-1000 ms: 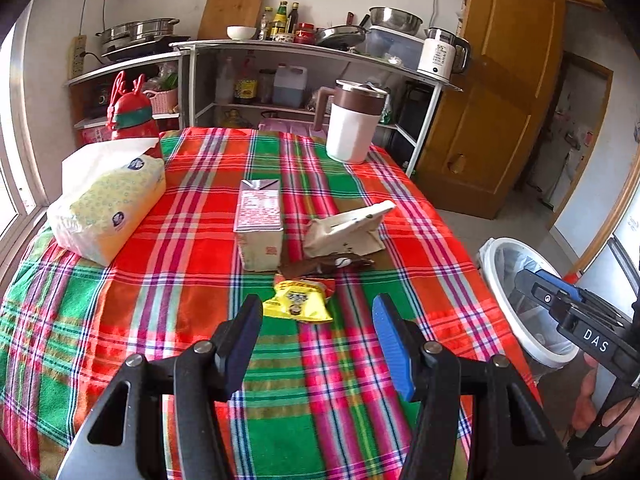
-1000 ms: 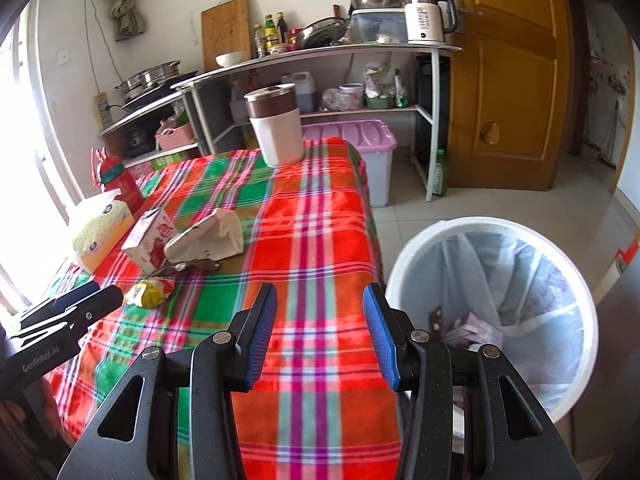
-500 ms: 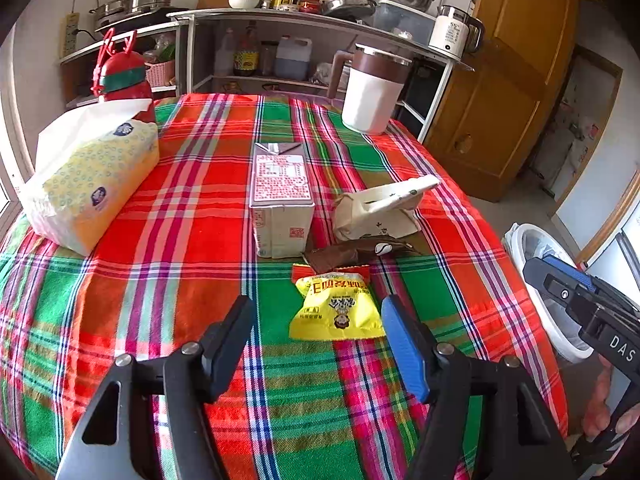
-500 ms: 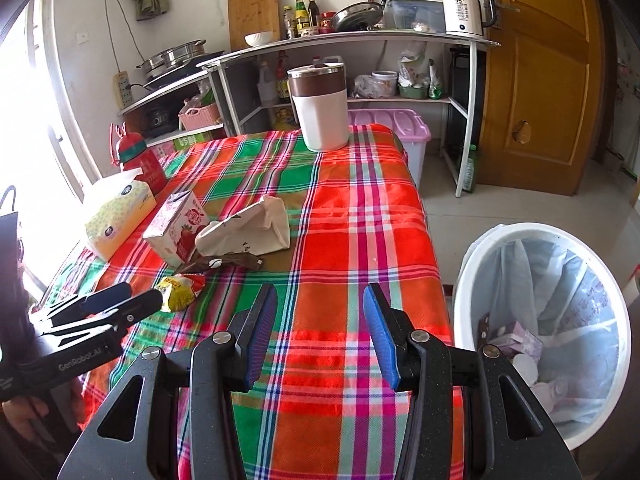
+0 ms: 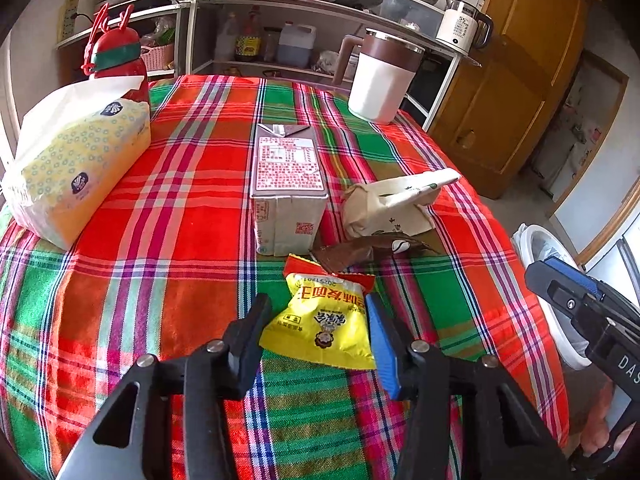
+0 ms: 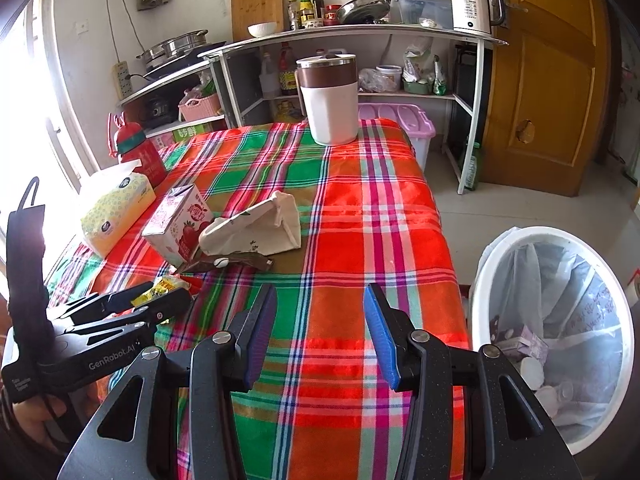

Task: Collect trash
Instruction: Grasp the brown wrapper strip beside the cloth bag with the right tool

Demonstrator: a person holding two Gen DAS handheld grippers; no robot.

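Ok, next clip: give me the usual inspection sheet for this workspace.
Surface: table under a plaid cloth.
Job's things: yellow snack packet between the left gripper's fingers; brown wrapper, milk carton lying flat, crumpled paper bag behind it; lined bin on the floor to the table's right, already holding trash.
Clutter: tissue pack, red bottle, white jug.
Grippers: left gripper open around the packet; right gripper open, empty.
Cables: wall cord to a power strip.
Surroundings: kitchen shelves, wooden door.
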